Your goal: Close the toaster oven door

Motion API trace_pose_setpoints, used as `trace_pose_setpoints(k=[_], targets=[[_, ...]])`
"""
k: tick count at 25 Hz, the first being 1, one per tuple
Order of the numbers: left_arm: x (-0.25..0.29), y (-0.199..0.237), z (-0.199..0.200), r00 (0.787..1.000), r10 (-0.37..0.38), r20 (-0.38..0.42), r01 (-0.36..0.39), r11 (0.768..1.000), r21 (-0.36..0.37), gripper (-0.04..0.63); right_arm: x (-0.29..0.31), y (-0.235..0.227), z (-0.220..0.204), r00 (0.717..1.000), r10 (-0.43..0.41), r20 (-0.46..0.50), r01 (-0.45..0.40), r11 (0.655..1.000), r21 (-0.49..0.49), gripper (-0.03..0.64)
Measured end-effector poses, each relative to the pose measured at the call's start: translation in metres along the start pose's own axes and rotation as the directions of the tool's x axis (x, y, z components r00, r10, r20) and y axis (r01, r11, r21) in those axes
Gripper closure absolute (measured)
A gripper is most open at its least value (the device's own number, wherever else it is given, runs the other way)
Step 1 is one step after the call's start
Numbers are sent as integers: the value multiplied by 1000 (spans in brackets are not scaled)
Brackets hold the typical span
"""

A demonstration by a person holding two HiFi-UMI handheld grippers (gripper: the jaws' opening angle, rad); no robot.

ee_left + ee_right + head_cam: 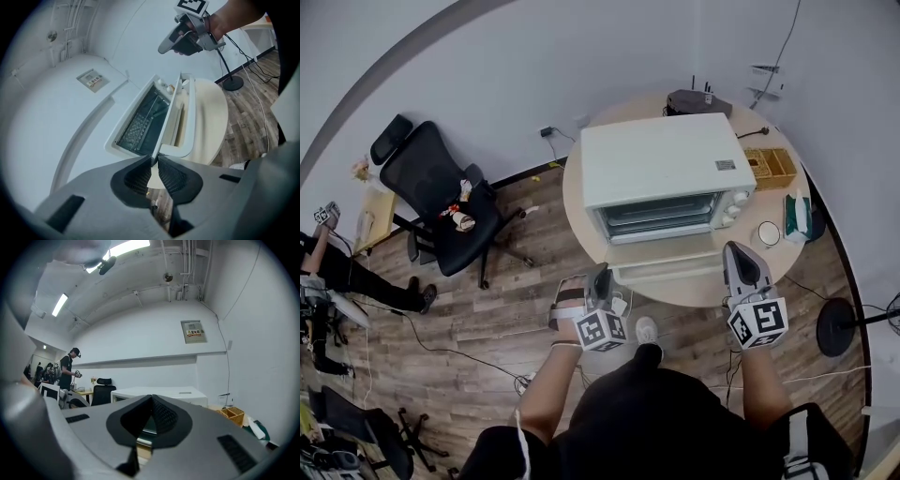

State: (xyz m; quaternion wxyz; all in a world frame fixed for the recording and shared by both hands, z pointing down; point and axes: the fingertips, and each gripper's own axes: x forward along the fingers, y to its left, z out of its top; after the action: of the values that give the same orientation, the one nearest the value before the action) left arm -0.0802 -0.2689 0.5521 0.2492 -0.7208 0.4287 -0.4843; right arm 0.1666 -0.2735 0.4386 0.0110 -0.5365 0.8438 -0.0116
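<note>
My left gripper (154, 160) (602, 275) has its fingers clamped on the near corner of the door (169, 115) (667, 270), whose thin edge runs out from between the tips. The right gripper (151, 398) (736, 251), fingers together and empty, hovers just beside the door's other front corner. The door lies fully open, flat out from the white oven (661, 159) on the round surface (577, 217).

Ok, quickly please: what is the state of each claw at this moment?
Left claw: closed on the edge of the toaster oven door.
Right claw: closed, holding nothing.
</note>
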Motion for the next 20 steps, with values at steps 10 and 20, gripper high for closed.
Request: trace_pose_setpoints(k=[10, 20], targets=[[13, 28, 6, 1000, 14, 27, -14, 1000, -26, 552, 16, 5, -1, 998, 63, -18, -63, 998, -6, 617], [32, 53, 11, 999, 30, 26, -30, 999, 16, 543, 21, 0, -3, 995, 90, -34, -91, 996, -25, 617]])
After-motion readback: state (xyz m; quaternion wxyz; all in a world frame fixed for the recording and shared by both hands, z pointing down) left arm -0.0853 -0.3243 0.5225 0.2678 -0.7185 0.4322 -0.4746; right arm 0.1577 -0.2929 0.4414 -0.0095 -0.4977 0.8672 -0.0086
